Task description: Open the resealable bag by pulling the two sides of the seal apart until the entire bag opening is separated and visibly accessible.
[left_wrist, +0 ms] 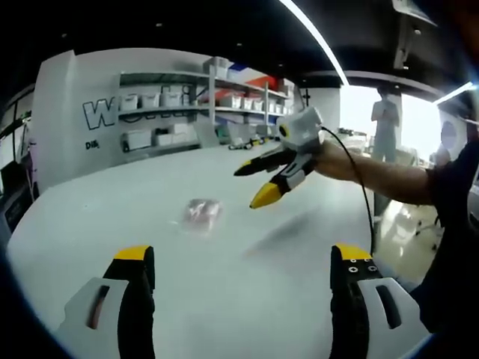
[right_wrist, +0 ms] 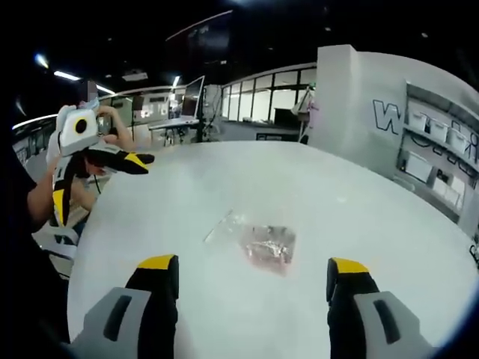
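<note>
Left gripper (left_wrist: 243,262) jaws wide; bag (left_wrist: 201,215) flat on table (left_wrist: 90,224).

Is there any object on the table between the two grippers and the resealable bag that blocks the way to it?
Nothing visible does. The resealable bag lies flat on the white table, with bare tabletop between it and the open right gripper. In the left gripper view, the left gripper also faces the bag across bare table.
</note>
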### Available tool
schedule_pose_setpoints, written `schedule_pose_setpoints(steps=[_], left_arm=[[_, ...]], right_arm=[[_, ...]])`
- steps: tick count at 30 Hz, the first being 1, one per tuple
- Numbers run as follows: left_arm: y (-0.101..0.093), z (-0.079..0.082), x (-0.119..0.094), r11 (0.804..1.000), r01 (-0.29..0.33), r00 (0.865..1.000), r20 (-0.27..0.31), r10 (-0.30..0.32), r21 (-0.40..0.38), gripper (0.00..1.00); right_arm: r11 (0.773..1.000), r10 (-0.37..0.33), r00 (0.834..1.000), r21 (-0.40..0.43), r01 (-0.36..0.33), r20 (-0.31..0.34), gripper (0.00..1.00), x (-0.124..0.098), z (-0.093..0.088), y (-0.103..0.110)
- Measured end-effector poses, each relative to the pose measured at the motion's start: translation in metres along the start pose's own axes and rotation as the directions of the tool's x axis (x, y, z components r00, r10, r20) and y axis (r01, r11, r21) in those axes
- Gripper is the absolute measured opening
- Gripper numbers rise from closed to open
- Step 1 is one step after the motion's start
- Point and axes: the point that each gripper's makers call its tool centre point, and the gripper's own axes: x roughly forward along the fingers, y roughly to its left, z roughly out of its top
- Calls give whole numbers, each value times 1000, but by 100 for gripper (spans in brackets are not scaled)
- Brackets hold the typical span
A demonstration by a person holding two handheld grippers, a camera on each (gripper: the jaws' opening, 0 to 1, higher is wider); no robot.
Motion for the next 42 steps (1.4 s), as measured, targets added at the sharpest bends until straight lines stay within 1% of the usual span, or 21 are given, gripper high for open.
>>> schedule_pose_setpoints(steps=[5, 20, 25, 42], left_arm=[[2, 0, 0, 1000, -3, 1000, -1, 3, 1, 96], [3, -2, 1, 1000, -2, 1000, -7, 2, 3, 96], [3, -5, 2, 1000, -1, 1000, -10, 1, 1, 96], [6, -8, 4, 1000, -4, 1000, -16, 4, -2, 96]], right_arm=[[1000, 7, 1000, -2, -7, 0, 81, 3, 1, 4], [1000, 14, 1000, -3, -14, -6, 81, 13, 0, 1], [1000, 17, 1000, -4, -17, -6, 81, 13, 0, 6], [1000, 25, 1000, -3, -25, -9, 81, 20, -2, 8]])
